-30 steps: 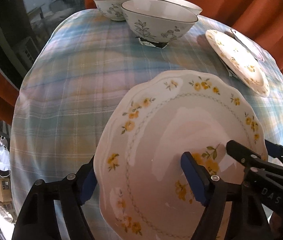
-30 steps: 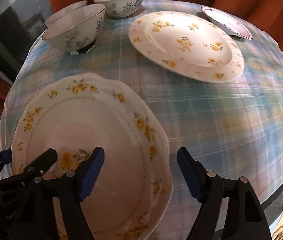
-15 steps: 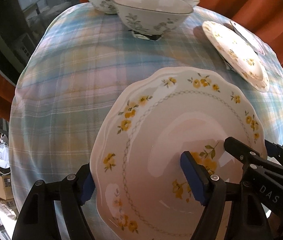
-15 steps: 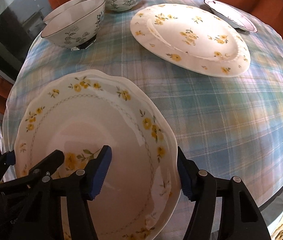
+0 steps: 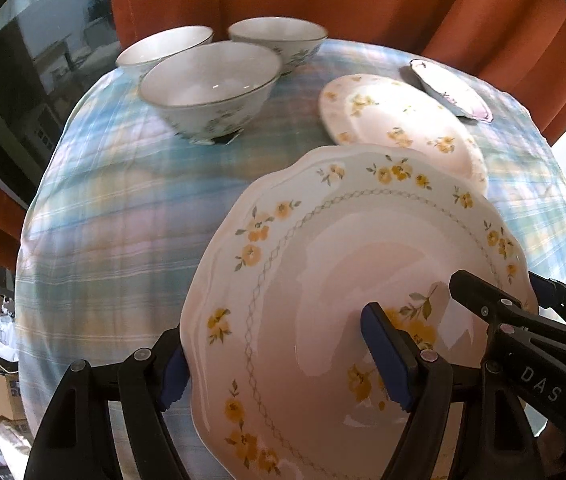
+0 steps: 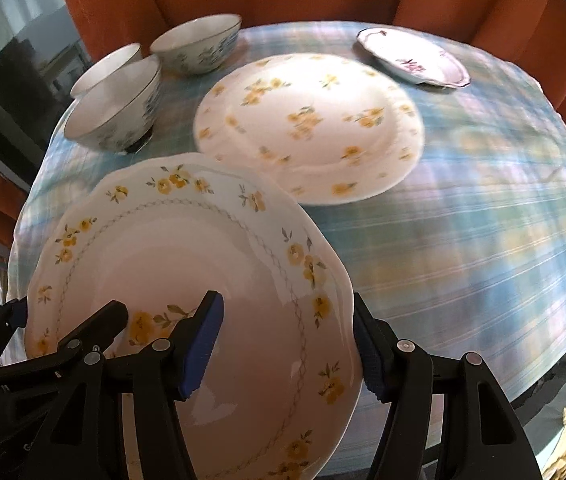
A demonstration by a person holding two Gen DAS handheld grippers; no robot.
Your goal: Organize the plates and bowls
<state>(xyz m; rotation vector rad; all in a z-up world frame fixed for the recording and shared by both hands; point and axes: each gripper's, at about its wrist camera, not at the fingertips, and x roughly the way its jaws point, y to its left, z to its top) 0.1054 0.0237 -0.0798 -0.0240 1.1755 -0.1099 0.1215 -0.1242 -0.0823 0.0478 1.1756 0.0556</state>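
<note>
Left wrist view first: the left claw [image 5: 279, 354] straddles the left rim of a scalloped plate with yellow flowers [image 5: 347, 280], one blue pad tucked under the edge and the other resting on the plate's face, so it grips that plate. The plate rides tilted above the checked cloth of the bench [image 5: 123, 216], its far rim raised. Beyond it on the left stand three bowls [image 5: 211, 84] in a tight cluster, close together though whether they touch is hard to tell. Right wrist view next: the right claw [image 6: 289, 350] clamps the same plate's right rim [image 6: 187, 280], one pad on the face and one at the outer edge, its jaws having drawn in onto the china. Both claws therefore share one plate, side by side, each on its own side. Ahead of the carried plate and a little to the right lies a larger flowered plate [image 6: 311, 124] flat on the bench, and the carried plate's far rim already overlaps its near edge in both views. Farther right, near the bench's back edge, sits a small purple-trimmed dish [image 6: 415, 60], apart from the rest. Judging by the layout, the carried plate is probably meant to stack on the larger one, which lies forward and slightly nearer the right claw.
</note>
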